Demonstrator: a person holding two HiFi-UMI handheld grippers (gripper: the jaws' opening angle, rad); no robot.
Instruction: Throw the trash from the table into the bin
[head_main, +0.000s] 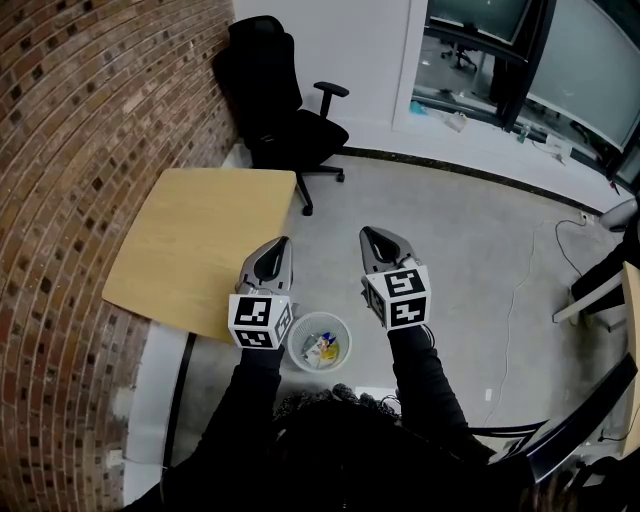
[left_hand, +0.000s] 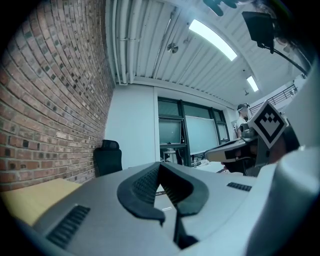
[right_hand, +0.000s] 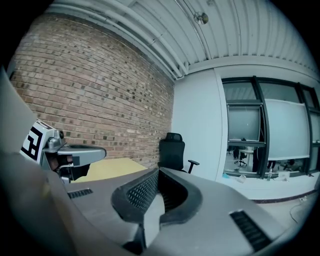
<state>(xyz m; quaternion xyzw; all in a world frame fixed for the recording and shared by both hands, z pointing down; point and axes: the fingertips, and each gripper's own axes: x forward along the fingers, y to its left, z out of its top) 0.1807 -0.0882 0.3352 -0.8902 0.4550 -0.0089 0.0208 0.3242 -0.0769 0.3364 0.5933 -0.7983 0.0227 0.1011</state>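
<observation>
Since the table (head_main: 200, 240) is bare, the trash (head_main: 322, 348) lies in the bin (head_main: 297, 336), at five o'clock from the left gripper (head_main: 281, 247), seven from the right gripper (head_main: 369, 238); both are empty, jaws closed, equally near.

Left tool (left_hand: 160, 169) closed, empty, brick wall (left_hand: 47, 100)

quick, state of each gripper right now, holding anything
left gripper: closed, empty.
right gripper: closed, empty.
</observation>
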